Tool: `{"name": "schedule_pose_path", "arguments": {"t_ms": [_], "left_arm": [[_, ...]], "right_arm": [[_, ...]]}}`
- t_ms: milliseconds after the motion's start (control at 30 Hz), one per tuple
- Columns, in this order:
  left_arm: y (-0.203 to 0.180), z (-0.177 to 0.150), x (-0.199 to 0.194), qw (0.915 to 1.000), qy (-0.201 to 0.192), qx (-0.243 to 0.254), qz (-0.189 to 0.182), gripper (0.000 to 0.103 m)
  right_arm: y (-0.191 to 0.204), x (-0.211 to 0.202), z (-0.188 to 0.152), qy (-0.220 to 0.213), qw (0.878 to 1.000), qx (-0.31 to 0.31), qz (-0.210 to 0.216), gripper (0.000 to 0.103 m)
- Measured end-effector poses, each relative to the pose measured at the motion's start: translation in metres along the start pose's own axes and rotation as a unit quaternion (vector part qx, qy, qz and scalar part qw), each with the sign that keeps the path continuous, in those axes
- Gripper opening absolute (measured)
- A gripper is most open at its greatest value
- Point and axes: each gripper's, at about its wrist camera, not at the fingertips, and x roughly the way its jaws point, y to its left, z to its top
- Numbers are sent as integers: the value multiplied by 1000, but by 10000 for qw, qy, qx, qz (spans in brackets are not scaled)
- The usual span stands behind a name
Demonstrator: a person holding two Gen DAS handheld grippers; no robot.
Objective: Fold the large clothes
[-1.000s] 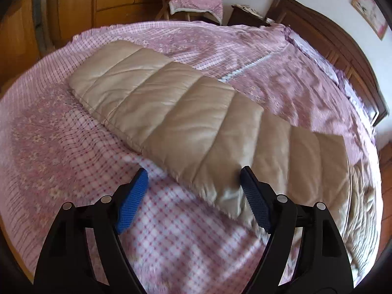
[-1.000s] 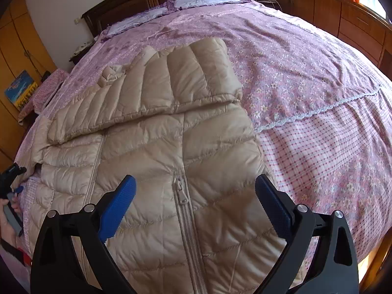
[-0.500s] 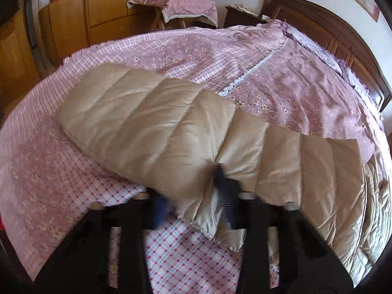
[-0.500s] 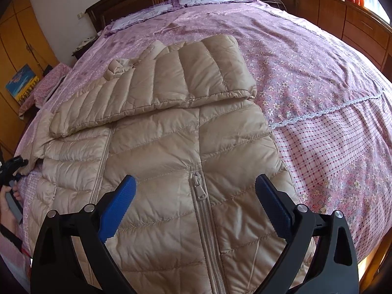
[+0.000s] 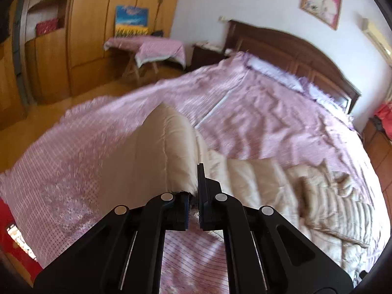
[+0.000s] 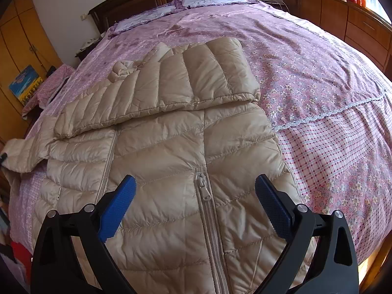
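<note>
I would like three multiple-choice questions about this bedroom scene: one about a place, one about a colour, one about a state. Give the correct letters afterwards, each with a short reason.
1. Where does the beige jacket lie?
A. on the bed
B. on the floor
C. in the wardrobe

2. What colour are the pads of the right hand-held gripper?
A. red
B. blue
C. green

3. In what state is the left hand-held gripper?
A. wide open over the bed
B. shut on nothing
C. shut on a sleeve

Answers:
1. A: the jacket is spread front up on the pink bedspread.
2. B: both pads are bright blue, standing apart above the zipper.
3. C: its jaws have just been closing, and the sleeve is pinched between them at its edge and raised off the bed.
</note>
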Motion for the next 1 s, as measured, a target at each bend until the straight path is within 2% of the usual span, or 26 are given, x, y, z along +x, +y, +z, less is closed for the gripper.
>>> {"name": "schedule_pose_path", "arguments": {"t_ms": [200, 400, 633, 833, 1000], "left_arm": [[-34, 4, -42, 9976, -306, 212, -592, 5], [-86, 3, -67, 9900, -417, 564, -1226, 5], [-144, -21, -62, 9771, 45, 791, -1973, 5], [-188, -51, -54, 9682, 311, 1015, -2265, 5], [-215, -76, -41, 9626, 635, 1192, -2350, 5]], "right_arm": [[-1, -2, 0, -36, 10000, 53, 18, 94], [-6, -8, 1, -98, 9999, 78, 11, 94], [-15, -13, 2, -165, 9997, 171, -17, 94], [-22, -18, 1, -225, 9995, 201, -69, 94], [-28, -19, 0, -241, 9992, 305, -60, 94]]}}
